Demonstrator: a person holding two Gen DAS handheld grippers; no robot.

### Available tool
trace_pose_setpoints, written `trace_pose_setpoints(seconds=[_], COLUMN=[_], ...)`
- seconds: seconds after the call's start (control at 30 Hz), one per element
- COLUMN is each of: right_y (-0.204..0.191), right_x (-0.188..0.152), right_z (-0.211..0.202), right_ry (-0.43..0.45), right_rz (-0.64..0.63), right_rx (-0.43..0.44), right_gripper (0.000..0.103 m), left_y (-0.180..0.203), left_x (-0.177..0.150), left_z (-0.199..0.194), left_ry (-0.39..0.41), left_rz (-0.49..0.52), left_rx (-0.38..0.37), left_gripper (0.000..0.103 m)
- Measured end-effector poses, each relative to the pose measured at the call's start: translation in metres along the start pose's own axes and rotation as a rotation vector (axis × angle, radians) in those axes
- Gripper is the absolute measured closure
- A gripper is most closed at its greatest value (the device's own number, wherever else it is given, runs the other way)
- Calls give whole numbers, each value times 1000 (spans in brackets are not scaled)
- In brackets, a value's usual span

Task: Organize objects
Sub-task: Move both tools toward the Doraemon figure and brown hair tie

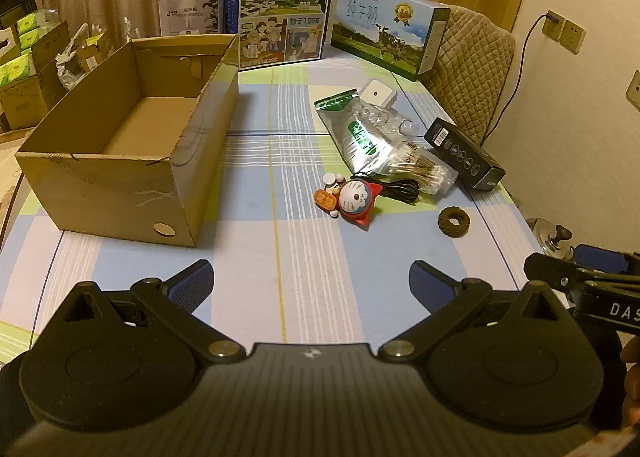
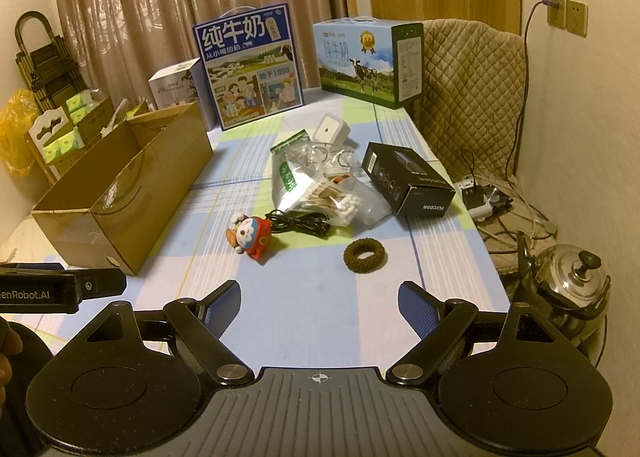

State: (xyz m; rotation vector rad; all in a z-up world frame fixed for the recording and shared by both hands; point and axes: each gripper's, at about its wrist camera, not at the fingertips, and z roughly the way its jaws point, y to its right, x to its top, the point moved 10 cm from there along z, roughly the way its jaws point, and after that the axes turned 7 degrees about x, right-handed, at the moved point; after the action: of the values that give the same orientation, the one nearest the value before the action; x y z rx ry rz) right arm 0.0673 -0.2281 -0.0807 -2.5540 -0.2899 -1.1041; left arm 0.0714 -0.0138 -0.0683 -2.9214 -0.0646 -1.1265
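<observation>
An open cardboard box stands empty on the left of the checked tablecloth. Loose items lie to its right: a red and blue cat figure, a black cable, a bag of cotton swabs, a green and silver pouch, a black carton, a brown ring and a white cube. My left gripper and right gripper hover open near the table's front edge, holding nothing.
Two milk cartons and a white box stand along the table's far edge. A padded chair sits at the right. A steel kettle, a power strip and cables lie on the floor beside the table.
</observation>
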Motion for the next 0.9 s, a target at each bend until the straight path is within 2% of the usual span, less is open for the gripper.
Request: trace_pose_setpoints(seconds=[0.9], right_y=[11], right_x=[-1], right_z=[18], right_ry=[-17], right_rz=[26], right_rx=[9], right_gripper=[20], left_y=[1], left_x=[1], left_z=[17], left_ry=[-21], left_rz=[14], left_rx=[-15], left_gripper=[1])
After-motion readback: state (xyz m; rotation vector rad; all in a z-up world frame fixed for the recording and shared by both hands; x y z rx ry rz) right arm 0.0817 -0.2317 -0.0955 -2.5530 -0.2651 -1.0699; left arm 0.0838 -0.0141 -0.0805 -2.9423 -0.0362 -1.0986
